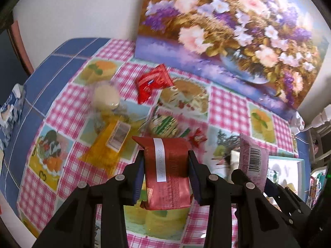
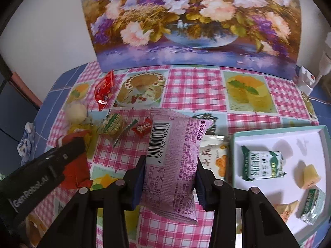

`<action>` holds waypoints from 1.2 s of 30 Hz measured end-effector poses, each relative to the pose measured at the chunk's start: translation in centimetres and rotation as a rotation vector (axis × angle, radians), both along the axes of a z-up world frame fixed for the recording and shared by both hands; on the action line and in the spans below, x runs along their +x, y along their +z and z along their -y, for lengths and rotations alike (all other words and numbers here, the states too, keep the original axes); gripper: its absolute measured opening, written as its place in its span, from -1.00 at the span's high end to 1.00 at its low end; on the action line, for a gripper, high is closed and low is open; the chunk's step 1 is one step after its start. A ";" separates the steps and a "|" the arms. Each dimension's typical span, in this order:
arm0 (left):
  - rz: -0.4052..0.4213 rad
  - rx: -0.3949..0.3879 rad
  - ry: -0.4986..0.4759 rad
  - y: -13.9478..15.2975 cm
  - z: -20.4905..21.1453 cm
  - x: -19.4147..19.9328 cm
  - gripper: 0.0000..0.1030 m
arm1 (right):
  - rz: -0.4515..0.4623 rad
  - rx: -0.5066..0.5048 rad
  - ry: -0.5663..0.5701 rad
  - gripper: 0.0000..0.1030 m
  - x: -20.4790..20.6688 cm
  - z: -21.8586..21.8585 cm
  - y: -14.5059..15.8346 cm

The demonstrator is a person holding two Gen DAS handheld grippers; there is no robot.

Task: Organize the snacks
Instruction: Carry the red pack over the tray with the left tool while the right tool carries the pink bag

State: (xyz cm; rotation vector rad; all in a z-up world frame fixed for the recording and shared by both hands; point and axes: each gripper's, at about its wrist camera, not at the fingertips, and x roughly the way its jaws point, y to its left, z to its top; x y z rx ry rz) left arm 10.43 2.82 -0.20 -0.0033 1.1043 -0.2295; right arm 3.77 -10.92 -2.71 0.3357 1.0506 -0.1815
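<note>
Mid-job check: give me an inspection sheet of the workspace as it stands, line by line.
Surface: table under a pink checked cloth printed with cakes.
Job's things: white tray holds several small wrapped snacks; loose on the cloth are a red packet, yellow packet, round green-wrapped snack, small red candy.
Clutter: blue-white wrapper at the left edge.
Grippers: left gripper clamps a dark red packet; right gripper clamps a pink packet.
Cables: white plug and cord, far right.
Surroundings: flower painting leaning at the wall.
</note>
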 end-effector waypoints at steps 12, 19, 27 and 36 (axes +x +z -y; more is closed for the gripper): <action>0.038 -0.017 -0.091 1.8 4.1 -1.4 0.21 | 0.004 0.010 -0.185 0.13 -2.8 7.6 1.8; 0.048 -0.014 -0.196 2.4 8.5 -3.4 0.21 | -0.018 -0.006 -0.315 0.13 -5.6 13.4 2.0; 0.052 0.001 -0.336 2.4 14.6 -6.5 0.21 | -0.019 0.037 -0.460 0.13 -9.4 19.2 1.7; 0.030 0.031 -0.464 0.3 20.6 -9.8 0.21 | -0.045 0.053 -0.615 0.13 -13.4 24.5 0.2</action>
